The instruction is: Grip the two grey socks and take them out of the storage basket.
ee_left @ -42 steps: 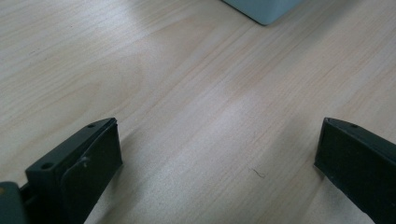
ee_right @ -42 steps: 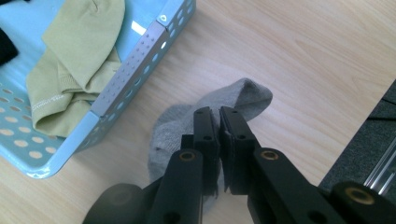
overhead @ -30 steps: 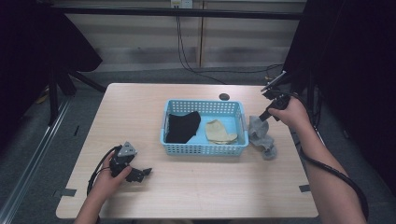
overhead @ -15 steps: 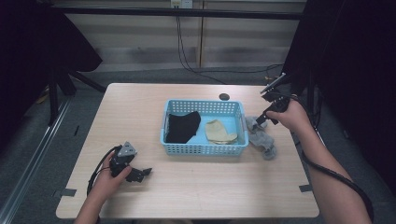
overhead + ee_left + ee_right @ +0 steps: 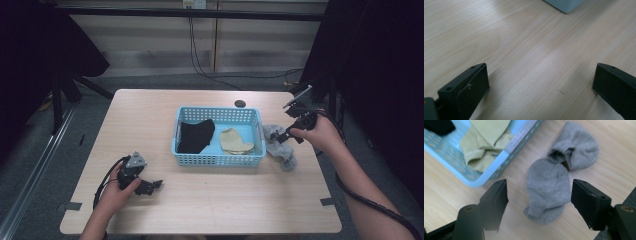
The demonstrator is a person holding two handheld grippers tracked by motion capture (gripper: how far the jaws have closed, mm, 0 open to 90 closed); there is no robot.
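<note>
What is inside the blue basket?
The blue basket holds a black sock and a beige sock. Whatever lies beneath them is covered.

The table (image 5: 200, 200) is being lit evenly from above, while the surroundings are being left in deep darkness. In the right gripper view the jaws are being rendered soft and blurred, with the grey sock (image 5: 554, 187) slightly out of focus. A pale sheen is being thrown across the wood in the left gripper view.

The left claw (image 5: 150, 186) rests low with jaws wide (hand still), while the right claw (image 5: 286, 137), just opening, hovers empty.
</note>
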